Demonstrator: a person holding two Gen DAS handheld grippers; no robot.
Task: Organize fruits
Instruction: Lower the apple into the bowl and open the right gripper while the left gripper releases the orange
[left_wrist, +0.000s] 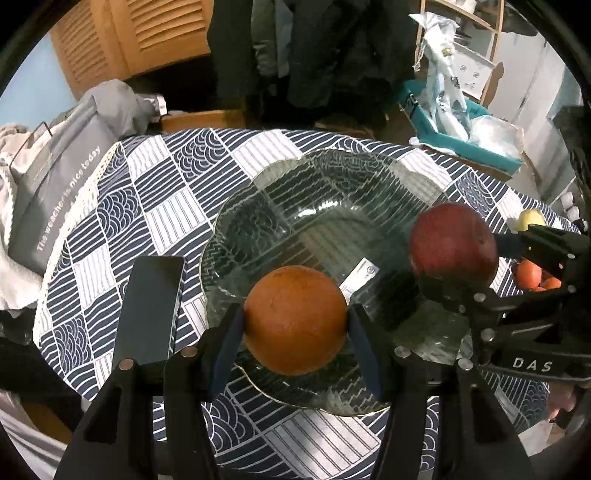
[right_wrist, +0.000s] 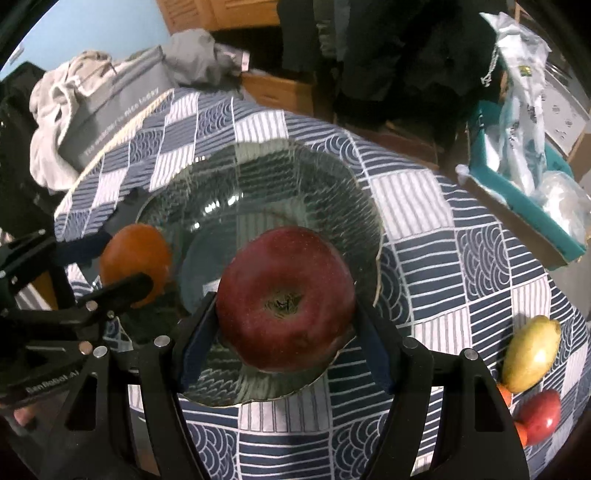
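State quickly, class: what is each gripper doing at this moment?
Left gripper: closed on the orange, over the glass bowl.
Right gripper: closed on the red apple, over the same bowl.

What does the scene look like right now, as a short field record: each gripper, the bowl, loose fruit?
left gripper: shut on orange, over the bowl
right gripper: shut on red apple, over the bowl
glass bowl: on patterned tablecloth, no fruit resting inside
loose fruit: yellow-green fruit and small red fruit on the cloth, right of the bowl
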